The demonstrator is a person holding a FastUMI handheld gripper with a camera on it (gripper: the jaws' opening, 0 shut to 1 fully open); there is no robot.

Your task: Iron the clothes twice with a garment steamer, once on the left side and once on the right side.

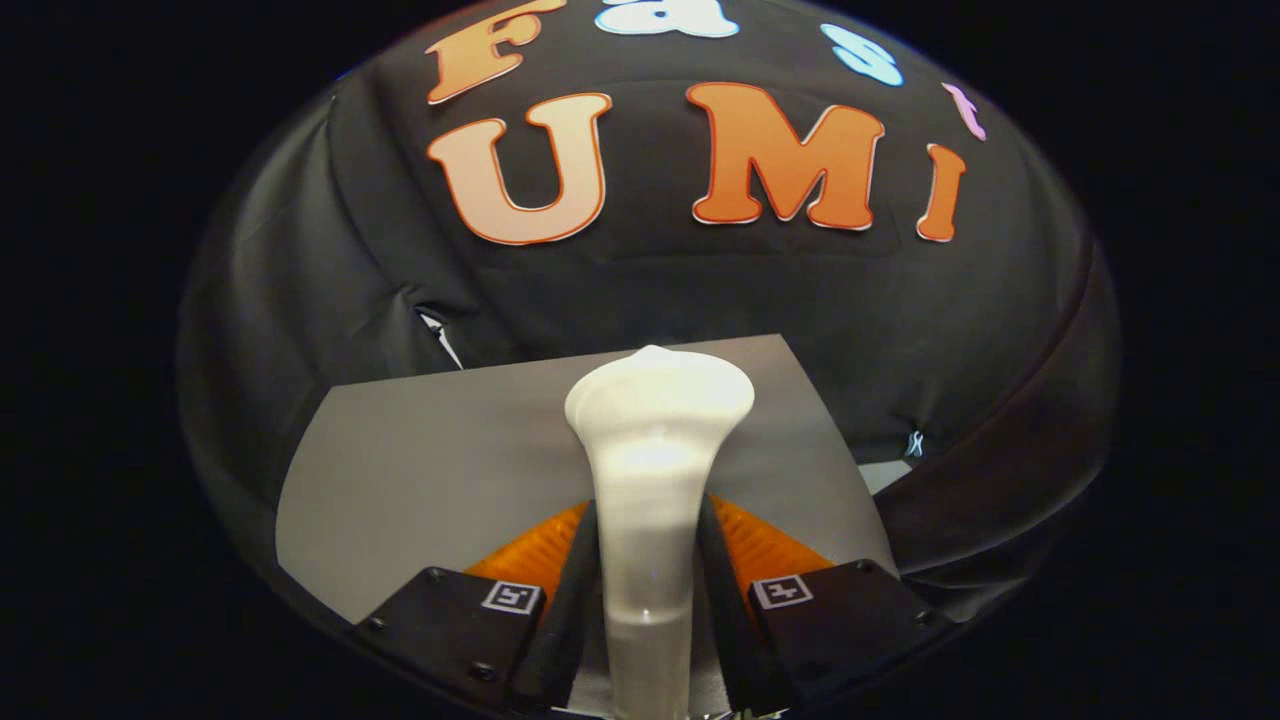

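The white garment steamer (650,480) runs lengthwise straight ahead between the fingers, its flared head at the far end, over the grey sheet (420,470). Its handle base is cut off below the fingers, and the head's face cannot be seen. The gripper (648,530) is clenched on the steamer's neck, both fingers pressing its sides, and looks forward and down over the sheet toward the black cloth wall (700,290) beyond
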